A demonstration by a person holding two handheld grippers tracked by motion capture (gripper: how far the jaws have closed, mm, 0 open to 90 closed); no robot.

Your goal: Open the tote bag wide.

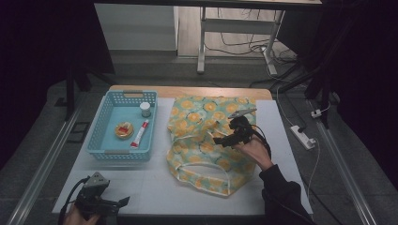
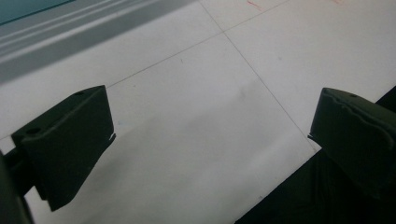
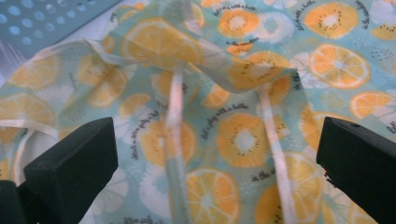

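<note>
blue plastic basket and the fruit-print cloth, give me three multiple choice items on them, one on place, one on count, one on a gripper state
1. Where does the blue perforated plastic basket stand relative to the aqua cloth printed with orange slices?
A. to its left
B. on top of it
C. to its right

2. How many things lie in the basket?
A. one
B. three
C. five

3. How are the jaws of the right gripper?
A. shut on the cloth
B. shut on nothing
C. open above the cloth

Answers:
1 A, the high view shows the basket left of the cloth on the white table.
2 B, a small white-capped jar, a round yellow tin and a white tube with a red cap.
3 C, the right gripper view shows its jaws wide apart, cloth beneath.
</note>
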